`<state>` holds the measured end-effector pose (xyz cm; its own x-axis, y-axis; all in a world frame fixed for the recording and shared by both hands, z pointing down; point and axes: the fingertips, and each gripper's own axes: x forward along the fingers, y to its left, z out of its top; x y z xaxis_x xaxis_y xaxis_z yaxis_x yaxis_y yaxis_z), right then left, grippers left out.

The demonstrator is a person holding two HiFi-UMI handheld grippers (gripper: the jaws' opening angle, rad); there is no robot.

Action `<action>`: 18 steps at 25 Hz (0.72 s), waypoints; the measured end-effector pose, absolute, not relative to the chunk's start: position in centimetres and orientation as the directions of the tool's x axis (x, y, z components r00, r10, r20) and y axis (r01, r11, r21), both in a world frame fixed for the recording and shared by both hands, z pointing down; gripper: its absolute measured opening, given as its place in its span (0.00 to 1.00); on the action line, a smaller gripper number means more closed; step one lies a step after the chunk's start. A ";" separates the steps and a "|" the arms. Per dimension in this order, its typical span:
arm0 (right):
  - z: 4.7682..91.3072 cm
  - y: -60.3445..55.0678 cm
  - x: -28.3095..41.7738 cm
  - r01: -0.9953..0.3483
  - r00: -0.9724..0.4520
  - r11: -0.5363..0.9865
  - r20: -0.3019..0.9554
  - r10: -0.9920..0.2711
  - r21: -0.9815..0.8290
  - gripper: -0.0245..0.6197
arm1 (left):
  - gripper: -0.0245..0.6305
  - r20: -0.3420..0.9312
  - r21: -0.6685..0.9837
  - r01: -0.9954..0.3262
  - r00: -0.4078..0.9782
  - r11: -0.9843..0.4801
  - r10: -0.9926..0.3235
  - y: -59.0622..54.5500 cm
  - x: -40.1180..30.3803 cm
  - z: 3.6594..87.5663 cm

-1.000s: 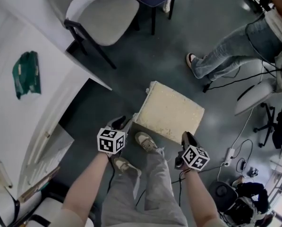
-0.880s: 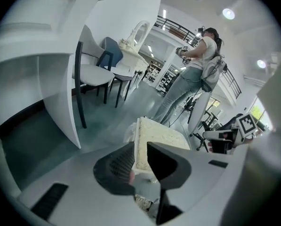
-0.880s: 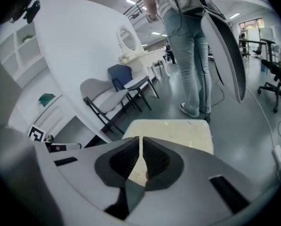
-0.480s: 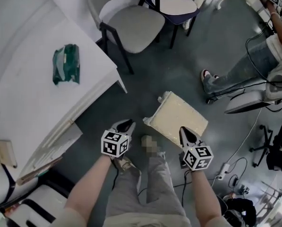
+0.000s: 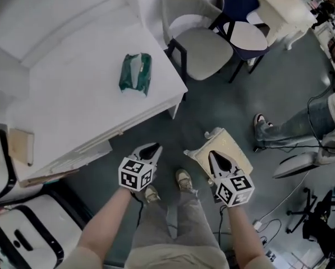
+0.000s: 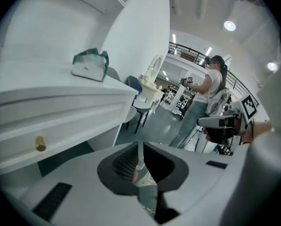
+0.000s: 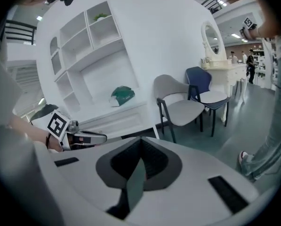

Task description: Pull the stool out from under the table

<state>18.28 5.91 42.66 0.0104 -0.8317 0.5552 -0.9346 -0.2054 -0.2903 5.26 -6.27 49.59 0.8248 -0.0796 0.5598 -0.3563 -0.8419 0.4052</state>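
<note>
Now the left claw (image 5: 150, 148) and right claw (image 5: 212, 155), both pressed together and empty, have been raised off the stool (image 5: 230, 146), which is left clear of the counter (image 5: 72, 105); the task seems done.

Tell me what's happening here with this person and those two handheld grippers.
A person stands with a two-jaw gripper in each hand. The cream cushioned square stool sits on the grey floor in front of them, out from under the white table. The left gripper and right gripper are both shut and hold nothing.
</note>
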 end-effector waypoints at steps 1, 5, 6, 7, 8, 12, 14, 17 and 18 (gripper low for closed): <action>41.7 5.0 17.5 -0.937 -0.011 -0.182 0.544 -0.839 -0.299 0.07 | 0.12 0.554 0.401 -0.372 0.826 -0.837 -0.102 -6.7 4.4 48.7; 38.0 1.4 14.2 -0.952 -0.107 -0.057 0.503 -0.857 -0.299 0.07 | 0.11 0.529 0.379 -0.446 0.823 -0.811 -0.206 -8.6 0.8 45.2; 37.1 0.6 13.5 -0.954 -0.133 -0.024 0.494 -0.859 -0.298 0.07 | 0.11 0.521 0.378 -0.467 0.821 -0.799 -0.234 -9.0 -0.1 44.4; 36.3 -0.2 12.8 -0.955 -0.157 0.006 0.488 -0.859 -0.297 0.07 | 0.11 0.513 0.377 -0.489 0.817 -0.787 -0.263 -9.4 -1.0 43.6; 35.5 -0.8 12.0 -0.955 -0.179 0.034 0.483 -0.857 -0.293 0.07 | 0.11 0.507 0.375 -0.510 0.812 -0.774 -0.289 -9.7 -2.0 42.8; 32.8 -3.1 9.2 -0.952 -0.252 0.133 0.460 -0.851 -0.275 0.07 | 0.11 0.485 0.373 -0.577 0.789 -0.727 -0.377 -10.9 -6.0 40.0; 31.7 -4.4 8.0 -0.947 -0.287 0.177 0.454 -0.844 -0.268 0.07 | 0.11 0.473 0.384 -0.610 0.774 -0.693 -0.420 -11.5 -7.9 38.7; 30.1 -6.3 6.0 -0.935 -0.336 0.237 0.441 -0.832 -0.265 0.07 | 0.11 0.461 0.380 -0.658 0.744 -0.650 -0.484 -12.4 -11.0 36.8; 29.4 -6.9 5.4 -0.930 -0.352 0.256 0.434 -0.829 -0.264 0.07 | 0.11 0.457 0.375 -0.673 0.733 -0.638 -0.505 -12.7 -12.0 36.0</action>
<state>5.37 -6.89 29.45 -0.3515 -0.8294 0.4341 -0.9300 0.2560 -0.2640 -11.97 -12.69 36.04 0.7325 -0.5046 0.4570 -0.6730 -0.6378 0.3745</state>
